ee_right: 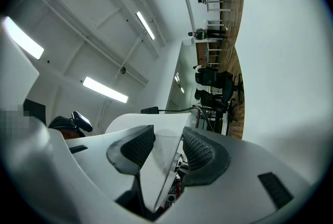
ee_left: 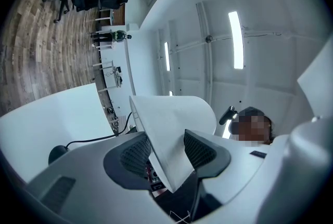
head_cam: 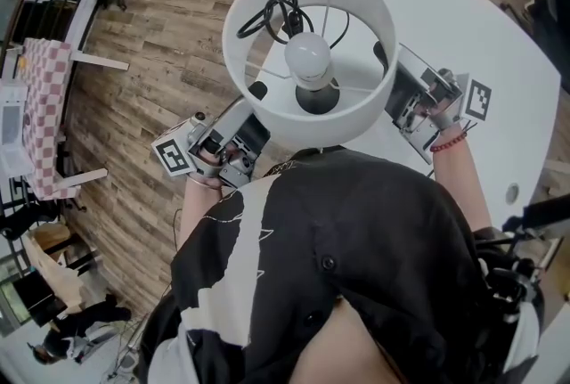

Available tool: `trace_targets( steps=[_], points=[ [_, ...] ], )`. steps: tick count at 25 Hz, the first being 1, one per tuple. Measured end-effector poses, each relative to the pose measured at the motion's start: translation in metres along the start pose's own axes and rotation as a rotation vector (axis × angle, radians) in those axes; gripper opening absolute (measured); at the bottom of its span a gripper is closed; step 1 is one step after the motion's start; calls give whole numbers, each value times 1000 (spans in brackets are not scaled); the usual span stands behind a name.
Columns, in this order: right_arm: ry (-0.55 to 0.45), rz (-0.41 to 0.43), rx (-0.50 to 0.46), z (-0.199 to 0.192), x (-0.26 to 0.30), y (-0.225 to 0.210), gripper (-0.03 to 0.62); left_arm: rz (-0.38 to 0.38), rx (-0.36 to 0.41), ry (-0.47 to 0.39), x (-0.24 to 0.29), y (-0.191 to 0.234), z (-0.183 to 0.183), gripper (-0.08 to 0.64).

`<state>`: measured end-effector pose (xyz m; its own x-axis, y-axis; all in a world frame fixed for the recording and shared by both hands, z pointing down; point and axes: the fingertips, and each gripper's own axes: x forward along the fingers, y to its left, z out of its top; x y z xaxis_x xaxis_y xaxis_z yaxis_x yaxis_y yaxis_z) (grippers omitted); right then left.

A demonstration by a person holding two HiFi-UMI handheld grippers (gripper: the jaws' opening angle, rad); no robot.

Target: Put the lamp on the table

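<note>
1. The lamp (head_cam: 307, 61) hangs between the two tools in front of the person's chest, with its white drum shade (head_cam: 356, 110) opening towards the head camera.
2. The left hand-held gripper (ee_left: 165, 146) pinches the shade's wall. The thin white panel runs between its dark ribbed pads (ee_left: 136, 154) and touches both.
3. The right hand-held gripper (ee_right: 167, 145) pinches the opposite side of the shade, its pads (ee_right: 197, 150) closed on the wall.
4. A white bulb (head_cam: 307, 57) sits in the middle of the shade, with a black cord (head_cam: 272, 15) looped just beside it.
5. The lamp is over the near edge of the white tabletop (head_cam: 481, 35). Its left side is over the wooden floor (head_cam: 151, 88).
6. Whatever is under the shade is hidden.
</note>
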<state>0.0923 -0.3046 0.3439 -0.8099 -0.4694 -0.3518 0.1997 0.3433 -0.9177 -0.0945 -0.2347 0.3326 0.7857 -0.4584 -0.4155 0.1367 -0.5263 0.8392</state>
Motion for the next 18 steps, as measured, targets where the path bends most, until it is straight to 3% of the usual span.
trace_targets(
  steps=[18],
  points=[
    [-1, 5, 4, -1, -1, -1, 175, -21, 17, -29, -1, -1, 4, 201]
  ],
)
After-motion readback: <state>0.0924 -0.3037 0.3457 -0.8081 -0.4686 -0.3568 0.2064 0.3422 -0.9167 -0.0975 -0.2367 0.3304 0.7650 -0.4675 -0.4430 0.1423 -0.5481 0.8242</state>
